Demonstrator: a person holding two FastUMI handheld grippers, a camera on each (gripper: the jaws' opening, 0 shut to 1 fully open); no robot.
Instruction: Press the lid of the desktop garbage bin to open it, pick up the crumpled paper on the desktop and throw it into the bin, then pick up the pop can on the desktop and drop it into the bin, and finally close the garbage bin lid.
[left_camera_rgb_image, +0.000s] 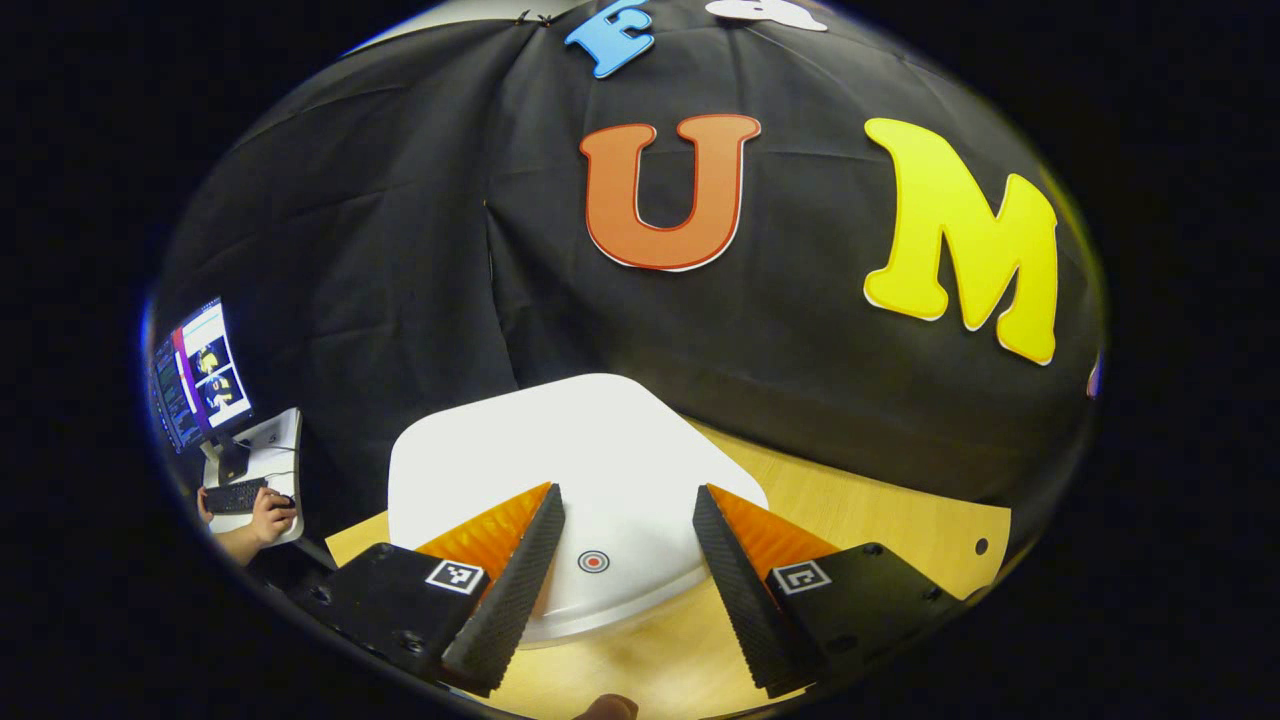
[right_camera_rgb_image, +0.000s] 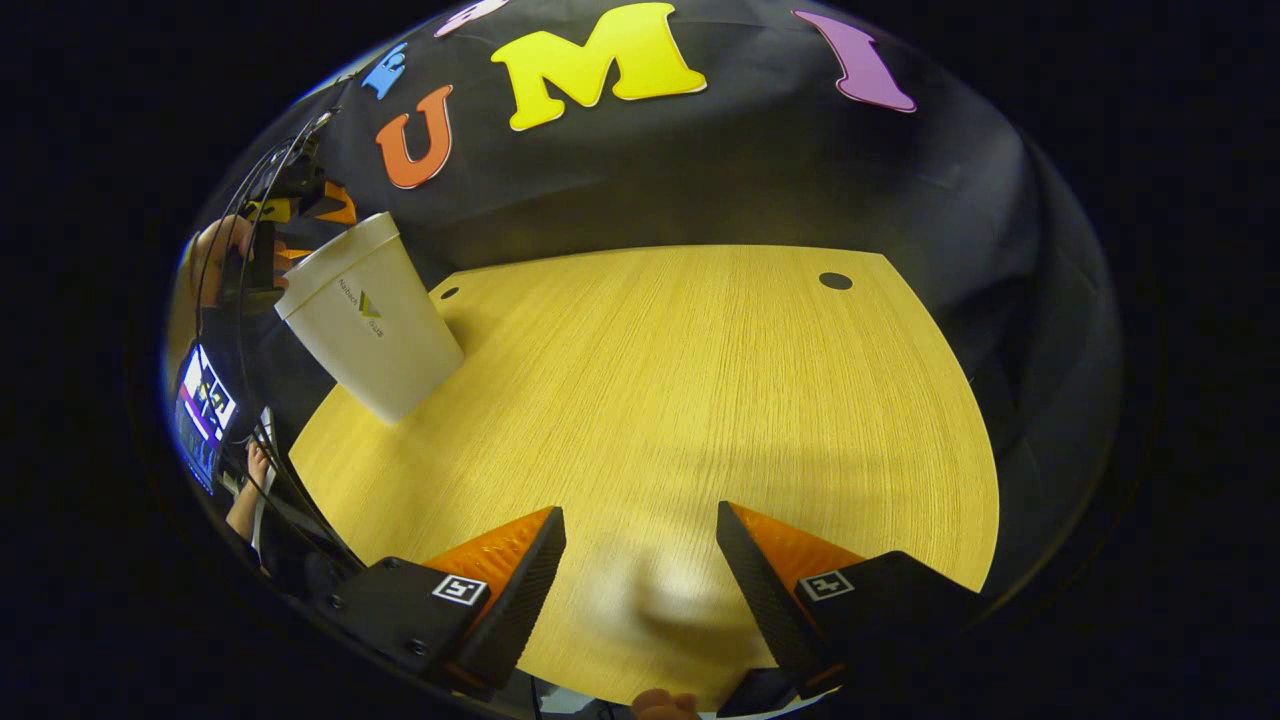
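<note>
L tool (left_camera_rgb_image: 625, 560) open, poised over bin lid (left_camera_rgb_image: 560, 450) at frame ctr, prob. to press it | R tool (right_camera_rgb_image: 640, 580) open, empty, over bare desk (right_camera_rgb_image: 700, 380) | bin (right_camera_rgb_image: 375, 320) upper left, lid shut

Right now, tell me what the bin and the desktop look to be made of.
Garbage bin: looks like plastic, off-white, smooth and matte; its lid is one even moulded sheet with rounded corners. Desktop: wood-look, probably laminate over board, given the fine straight, regular grain and soft sheen; solid wood cannot be ruled out.
</note>
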